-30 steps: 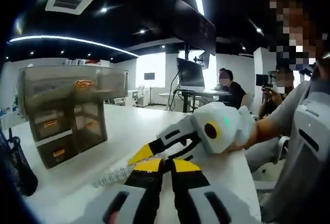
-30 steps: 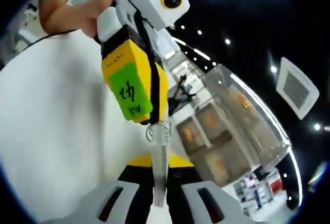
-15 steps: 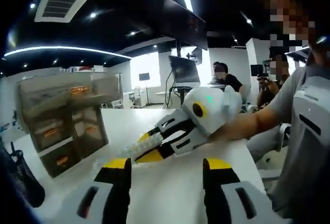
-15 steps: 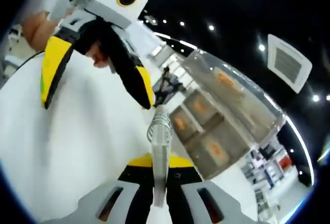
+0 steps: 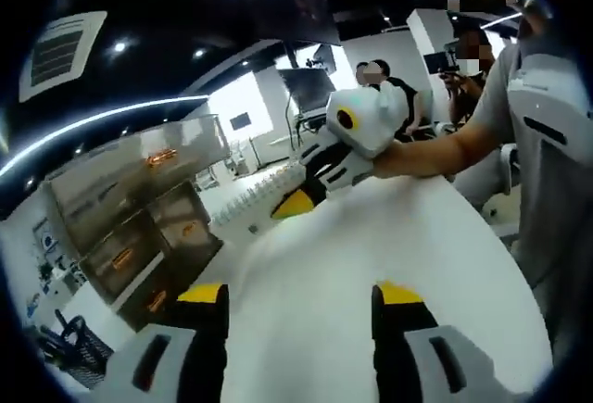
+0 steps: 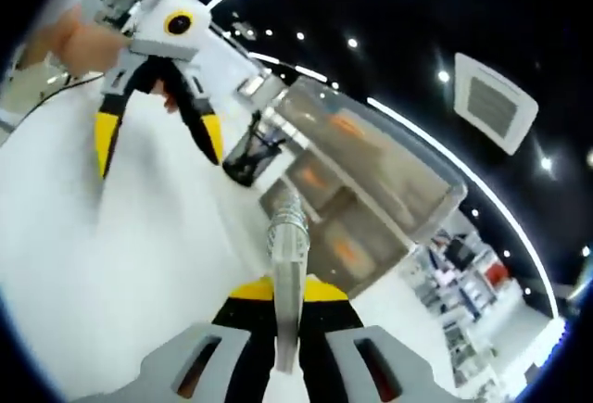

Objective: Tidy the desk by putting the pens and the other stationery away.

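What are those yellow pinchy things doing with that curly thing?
A person is tidying a white desk with a gripper in each hand. The right gripper is shut on a clear pen with a wire spiral, held up above the desk and pointing toward the clear drawer organizer. The left gripper is open and holds nothing. A black mesh pen cup stands beside the organizer.

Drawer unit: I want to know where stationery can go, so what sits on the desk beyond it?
In the right gripper view, a black mesh cup stands past the drawer unit. Its contents are too dark to tell.
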A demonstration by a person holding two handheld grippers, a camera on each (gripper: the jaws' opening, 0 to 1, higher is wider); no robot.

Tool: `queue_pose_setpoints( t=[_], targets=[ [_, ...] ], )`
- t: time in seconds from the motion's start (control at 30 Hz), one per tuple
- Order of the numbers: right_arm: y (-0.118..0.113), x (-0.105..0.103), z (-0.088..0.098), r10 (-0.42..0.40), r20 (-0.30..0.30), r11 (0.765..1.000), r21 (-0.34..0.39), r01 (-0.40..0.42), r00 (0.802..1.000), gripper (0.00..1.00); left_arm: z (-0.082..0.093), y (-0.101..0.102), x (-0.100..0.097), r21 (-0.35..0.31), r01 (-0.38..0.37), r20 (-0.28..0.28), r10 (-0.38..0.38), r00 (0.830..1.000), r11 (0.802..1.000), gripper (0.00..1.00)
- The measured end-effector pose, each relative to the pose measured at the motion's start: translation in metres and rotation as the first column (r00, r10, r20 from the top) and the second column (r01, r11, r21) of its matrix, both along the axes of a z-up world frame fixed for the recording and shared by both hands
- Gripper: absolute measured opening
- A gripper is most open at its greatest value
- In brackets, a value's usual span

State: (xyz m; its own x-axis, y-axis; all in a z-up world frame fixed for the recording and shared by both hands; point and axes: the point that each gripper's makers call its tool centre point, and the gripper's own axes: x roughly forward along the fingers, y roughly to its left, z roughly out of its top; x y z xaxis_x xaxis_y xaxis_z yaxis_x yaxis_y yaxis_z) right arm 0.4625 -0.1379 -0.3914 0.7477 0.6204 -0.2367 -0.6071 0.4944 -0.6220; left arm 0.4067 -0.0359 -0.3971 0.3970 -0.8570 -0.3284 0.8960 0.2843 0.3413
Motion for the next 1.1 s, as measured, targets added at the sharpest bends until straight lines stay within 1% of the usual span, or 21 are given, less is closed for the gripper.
queue_pose_setpoints(
  t=[0.03, 0.07, 0.1, 0.17, 0.23, 0.27, 0.3, 0.33, 0.37, 0.43, 0.47, 0.53, 0.6, 0.67, 0.7, 0.77, 0.87, 0.93, 0.97, 1.03, 1.1],
  targets=[
    [-0.001, 0.002, -0.002, -0.009, 0.001, 1.0, -0.008, 0.009, 1.0, 0.05, 0.0, 0.002, 0.002, -0.001, -0.001, 0.006, 0.001, 1.0, 1.0, 0.58],
    [-0.003, 0.004, -0.004, -0.018, 0.002, 1.0, -0.016, 0.018, 1.0, 0.05, 0.002, 0.009, 0.013, -0.011, -0.011, 0.043, 0.012, 0.999, 1.0, 0.56],
    [-0.004, 0.005, -0.004, -0.023, 0.0, 1.0, -0.02, 0.023, 1.0, 0.05, 0.001, 0.012, 0.018, -0.018, -0.016, 0.064, 0.017, 0.998, 1.0, 0.55],
    [-0.006, 0.007, -0.007, -0.031, -0.015, 0.999, -0.016, 0.031, 0.999, 0.05, -0.002, 0.019, 0.025, -0.041, -0.04, 0.078, 0.044, 0.996, 0.998, 0.56],
    [-0.007, 0.008, -0.007, -0.024, -0.034, 1.0, 0.004, 0.024, 0.999, 0.05, -0.002, 0.022, 0.028, -0.115, -0.063, 0.078, 0.072, 0.994, 0.991, 0.56],
    [-0.008, 0.008, -0.007, -0.025, -0.043, 1.0, 0.017, 0.026, 0.999, 0.05, -0.004, 0.023, 0.028, -0.128, -0.071, 0.071, 0.08, 0.994, 0.989, 0.59],
    [-0.009, 0.01, -0.008, -0.031, -0.051, 0.999, 0.021, 0.032, 0.998, 0.05, -0.009, 0.026, 0.029, -0.116, -0.09, 0.058, 0.097, 0.994, 0.989, 0.62],
    [-0.01, 0.011, -0.009, -0.037, -0.054, 0.999, 0.017, 0.038, 0.998, 0.05, -0.011, 0.027, 0.03, -0.101, -0.095, 0.064, 0.102, 0.993, 0.99, 0.65],
    [-0.011, 0.012, -0.01, -0.043, -0.055, 0.999, 0.011, 0.044, 0.998, 0.05, -0.01, 0.028, 0.03, -0.099, -0.099, 0.086, 0.108, 0.99, 0.99, 0.66],
    [-0.012, 0.012, -0.011, -0.048, -0.058, 0.999, 0.007, 0.048, 0.997, 0.05, -0.011, 0.031, 0.032, -0.107, -0.116, 0.084, 0.125, 0.989, 0.987, 0.65],
    [-0.011, 0.01, -0.012, -0.044, -0.064, 0.999, 0.007, 0.044, 0.997, 0.05, -0.012, 0.033, 0.033, -0.125, -0.129, 0.06, 0.138, 0.989, 0.984, 0.64],
    [-0.009, 0.008, -0.013, -0.038, -0.07, 0.999, 0.009, 0.039, 0.997, 0.05, -0.011, 0.033, 0.033, -0.15, -0.139, 0.042, 0.147, 0.988, 0.979, 0.64],
    [-0.008, 0.006, -0.013, -0.033, -0.069, 0.999, 0.006, 0.033, 0.997, 0.05, -0.012, 0.033, 0.031, -0.148, -0.135, 0.032, 0.141, 0.989, 0.98, 0.65],
    [-0.005, 0.003, -0.013, -0.028, -0.061, 1.0, 0.0, 0.028, 0.998, 0.05, -0.012, 0.032, 0.028, -0.146, -0.135, 0.042, 0.142, 0.989, 0.98, 0.65],
    [-0.005, 0.003, -0.013, -0.027, -0.05, 1.0, -0.01, 0.026, 0.998, 0.05, -0.012, 0.032, 0.028, -0.146, -0.135, 0.044, 0.143, 0.989, 0.98, 0.65],
    [-0.004, 0.001, -0.01, -0.026, 0.004, 0.997, -0.068, 0.027, 1.0, 0.05, -0.012, 0.03, 0.027, -0.141, -0.135, 0.052, 0.144, 0.988, 0.981, 0.66],
    [0.001, -0.004, -0.006, -0.014, 0.044, 0.996, -0.09, 0.018, 0.999, 0.05, -0.012, 0.029, 0.029, -0.14, -0.14, 0.059, 0.15, 0.987, 0.98, 0.72],
    [0.007, -0.014, -0.005, 0.034, 0.062, 0.992, -0.127, -0.026, 0.997, 0.05, -0.012, 0.028, 0.03, -0.159, -0.147, 0.045, 0.156, 0.987, 0.976, 0.74],
    [0.009, -0.016, -0.004, 0.052, 0.089, 0.987, -0.154, -0.038, 0.995, 0.05, -0.013, 0.028, 0.031, -0.164, -0.156, 0.037, 0.164, 0.986, 0.974, 0.74],
    [0.018, -0.025, 0.002, 0.107, 0.205, 0.968, -0.243, -0.055, 0.973, 0.05, -0.013, 0.033, 0.038, -0.181, -0.19, 0.01, 0.195, 0.981, 0.965, 0.73],
    [0.026, -0.034, 0.008, 0.158, 0.289, 0.952, -0.298, -0.068, 0.944, 0.05, -0.014, 0.04, 0.043, -0.189, -0.223, -0.025, 0.223, 0.975, 0.956, 0.72]
  ],
)
